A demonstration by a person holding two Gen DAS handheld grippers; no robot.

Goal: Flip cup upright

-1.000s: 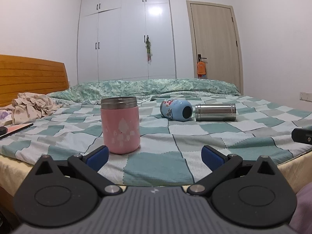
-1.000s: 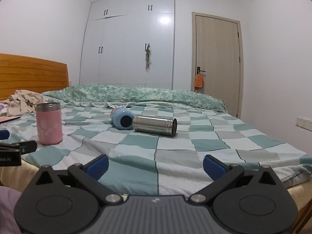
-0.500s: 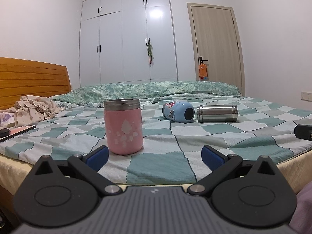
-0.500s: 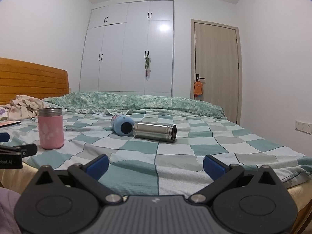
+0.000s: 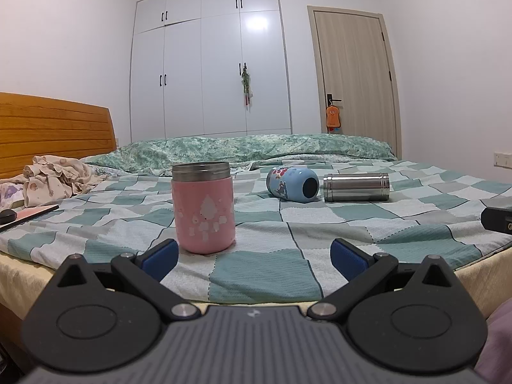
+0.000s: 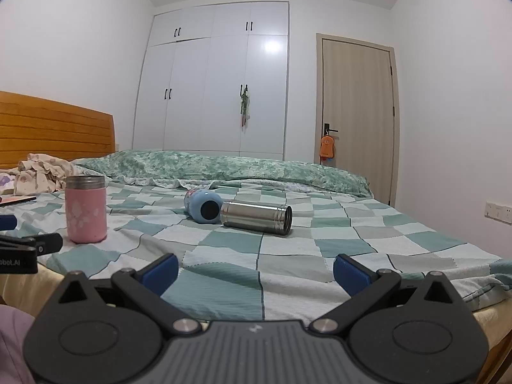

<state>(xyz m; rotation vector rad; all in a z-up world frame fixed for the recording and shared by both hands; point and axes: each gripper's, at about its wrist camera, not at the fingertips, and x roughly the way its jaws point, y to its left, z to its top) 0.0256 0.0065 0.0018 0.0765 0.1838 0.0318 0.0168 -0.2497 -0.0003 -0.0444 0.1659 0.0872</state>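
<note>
A pink cup (image 5: 203, 208) with a steel rim stands upright on the checked bedspread (image 5: 262, 268), just beyond my open, empty left gripper (image 5: 252, 256). A blue cup (image 5: 292, 184) lies on its side further back, its dark end facing me. A steel cup (image 5: 356, 187) lies on its side right of it. In the right wrist view the pink cup (image 6: 85, 213) is at left, with the blue cup (image 6: 203, 206) and steel cup (image 6: 256, 217) touching mid-bed. My right gripper (image 6: 256, 272) is open and empty at the bed's near edge.
Crumpled clothes (image 5: 54, 177) and a flat pink item (image 5: 30, 214) lie at the left by the wooden headboard (image 5: 54, 134). A green duvet (image 5: 256, 150) runs along the back. The left gripper's body (image 6: 19, 249) shows at the right view's left edge.
Both views have tilted upward slightly and drifted; the cups sit lower in frame. No cup has moved and both grippers stay open.
</note>
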